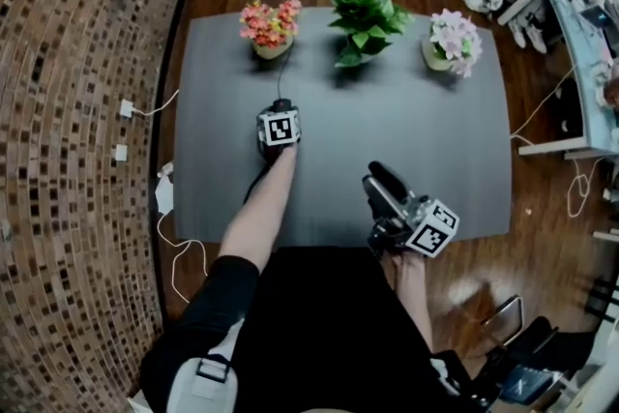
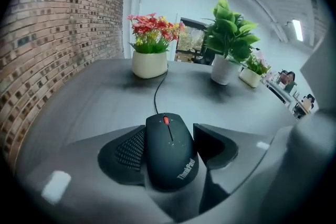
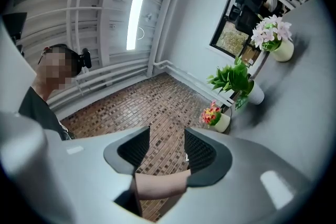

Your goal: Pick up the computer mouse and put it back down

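Observation:
A black wired computer mouse [image 2: 169, 152] with a red scroll wheel sits between the jaws of my left gripper [image 2: 169, 134], and both pads press on its sides. In the head view that gripper [image 1: 280, 108] is low over the grey table [image 1: 435, 140], left of centre, with only the tip of the mouse [image 1: 282, 103] showing past the marker cube. I cannot tell whether the mouse touches the table. Its cable [image 1: 284, 68] runs back toward the red flower pot. My right gripper [image 1: 382, 181] hangs at the table's near edge, open with nothing between its pads [image 3: 167, 139].
Three pots stand along the table's far edge: red and pink flowers [image 1: 271, 26], a green plant [image 1: 365, 19] and pale pink flowers [image 1: 452, 42]. Sockets and white cables [image 1: 145, 111] lie on the floor at the left. Desks and chairs [image 1: 571, 24] stand at the right.

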`<act>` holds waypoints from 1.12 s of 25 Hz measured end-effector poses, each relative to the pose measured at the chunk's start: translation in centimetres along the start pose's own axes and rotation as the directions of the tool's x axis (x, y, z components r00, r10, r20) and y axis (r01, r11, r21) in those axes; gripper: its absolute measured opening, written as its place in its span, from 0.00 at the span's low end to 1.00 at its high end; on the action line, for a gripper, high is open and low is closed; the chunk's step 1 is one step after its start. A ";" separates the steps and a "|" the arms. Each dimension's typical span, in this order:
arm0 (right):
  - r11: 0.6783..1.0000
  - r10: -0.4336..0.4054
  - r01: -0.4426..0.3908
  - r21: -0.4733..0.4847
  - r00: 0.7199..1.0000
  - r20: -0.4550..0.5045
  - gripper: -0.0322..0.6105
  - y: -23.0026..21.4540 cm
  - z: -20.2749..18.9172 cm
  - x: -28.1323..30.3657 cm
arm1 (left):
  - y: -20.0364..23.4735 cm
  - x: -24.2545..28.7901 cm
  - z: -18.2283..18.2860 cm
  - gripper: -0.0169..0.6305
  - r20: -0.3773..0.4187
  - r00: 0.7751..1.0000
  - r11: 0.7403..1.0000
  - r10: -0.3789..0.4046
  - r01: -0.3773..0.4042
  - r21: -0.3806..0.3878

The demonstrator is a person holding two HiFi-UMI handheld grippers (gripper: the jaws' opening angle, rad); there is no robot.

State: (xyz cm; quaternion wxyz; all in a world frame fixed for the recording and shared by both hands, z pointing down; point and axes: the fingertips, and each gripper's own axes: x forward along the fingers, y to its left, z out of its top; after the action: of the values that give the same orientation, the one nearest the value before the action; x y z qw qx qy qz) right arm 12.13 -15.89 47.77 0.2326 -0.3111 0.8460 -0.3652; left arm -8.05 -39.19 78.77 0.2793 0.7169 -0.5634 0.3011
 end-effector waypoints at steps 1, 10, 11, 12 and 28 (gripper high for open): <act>1.000 -0.001 0.001 0.000 1.000 0.001 0.33 -0.1 0.2 -0.1 | 0.1 0.3 -0.3 0.47 -0.010 1.000 1.000 0.011 -0.011 0.009; 1.000 0.018 -0.018 -0.009 1.000 -0.017 0.33 -0.1 0.7 0.2 | -0.7 1.1 -2.0 0.48 -0.003 0.999 0.999 -0.035 0.035 0.023; 1.000 0.023 -0.023 -0.010 0.999 -0.022 0.33 0.0 0.6 0.4 | -1.0 0.9 -2.0 0.53 0.003 0.998 0.998 -0.066 0.066 0.025; 1.000 0.028 -0.028 -0.010 0.999 -0.029 0.33 0.1 0.5 0.7 | -1.3 0.5 -2.1 0.63 0.009 0.996 0.995 -0.091 0.090 0.035; 0.991 0.132 -0.134 -0.015 0.984 -0.121 0.33 4.0 -3.9 8.7 | -1.0 -29.2 -4.2 0.14 0.788 0.297 0.079 -0.539 0.950 -0.304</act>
State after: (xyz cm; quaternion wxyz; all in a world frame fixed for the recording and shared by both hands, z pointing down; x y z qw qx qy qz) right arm 2.22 -17.96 45.75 0.2016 -0.2340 0.8815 -0.3572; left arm -12.96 -17.20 59.63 0.5113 0.7583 -0.1973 -0.3531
